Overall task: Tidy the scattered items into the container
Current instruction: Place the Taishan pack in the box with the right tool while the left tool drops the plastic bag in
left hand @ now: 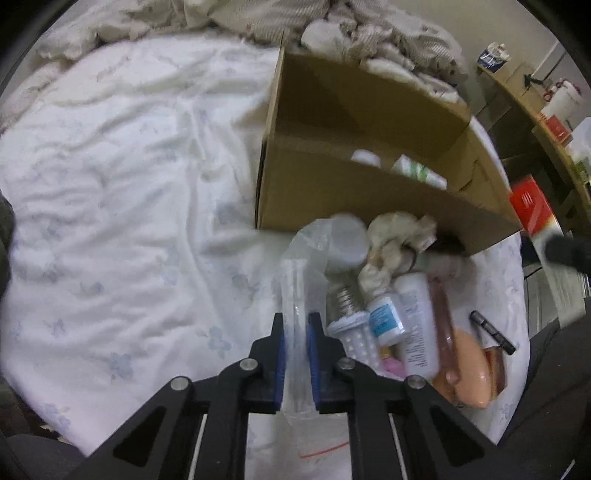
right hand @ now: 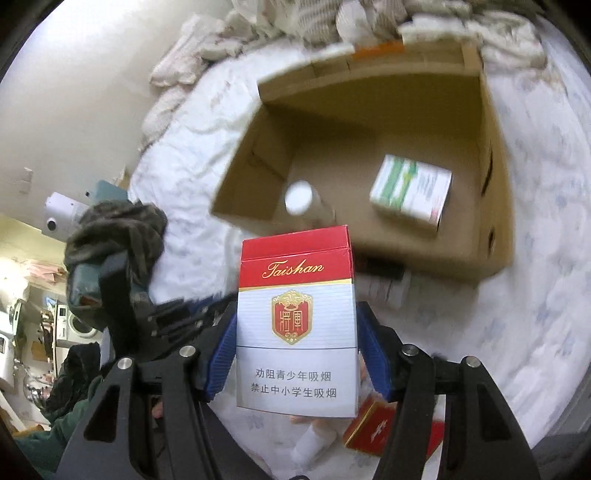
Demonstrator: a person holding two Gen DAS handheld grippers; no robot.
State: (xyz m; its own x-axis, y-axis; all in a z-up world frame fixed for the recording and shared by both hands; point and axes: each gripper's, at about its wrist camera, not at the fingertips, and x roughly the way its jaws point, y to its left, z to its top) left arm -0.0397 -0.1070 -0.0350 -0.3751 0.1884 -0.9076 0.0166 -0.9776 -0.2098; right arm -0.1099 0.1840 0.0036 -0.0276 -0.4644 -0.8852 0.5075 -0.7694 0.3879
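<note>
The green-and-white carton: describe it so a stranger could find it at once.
Find the open cardboard box on the white bedsheet. On its floor lies the green-and-white carton, right of a white-capped bottle. It is the only rectangular, green-striped thing inside.

A bed (left hand: 110, 192) covered with a white, faintly flowered sheet carries everything. An open cardboard box (left hand: 369, 184) sits on it, with a heap of small items (left hand: 399, 314) just beside its near wall and rumpled bedding (left hand: 369, 33) behind it.
</note>
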